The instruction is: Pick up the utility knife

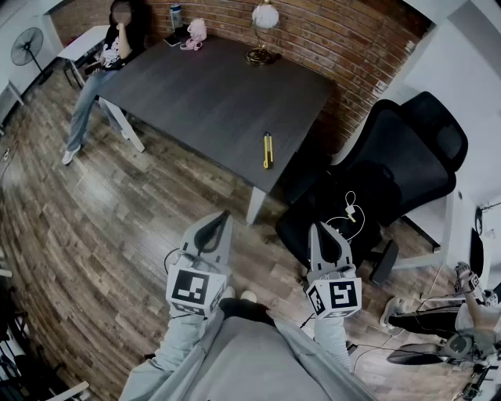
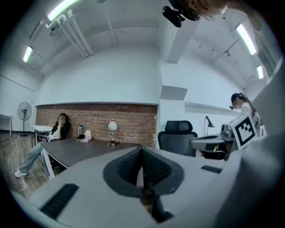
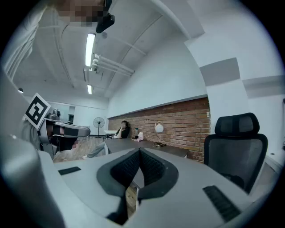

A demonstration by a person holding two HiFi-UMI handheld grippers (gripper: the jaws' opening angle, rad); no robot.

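Head view: utility knife [image 1: 268, 150] lies flat near the table [image 1: 203, 86] edge, well apart from left gripper [image 1: 221, 218] and right gripper [image 1: 320, 229]. Office chair [image 1: 391, 168] crowds the right-hand approach, so a snag is likely. Left gripper view: jaws together, empty. Right gripper view: same; arriving closed could nudge the knife off the edge.

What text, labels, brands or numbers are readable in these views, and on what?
No readable text in any view.
Left gripper and right gripper: cubes carry black-and-white square patterns, no letters.
Yellow utility knife on the dark grey table: any print too small.
Dark bottle at the table's far end: label too small.
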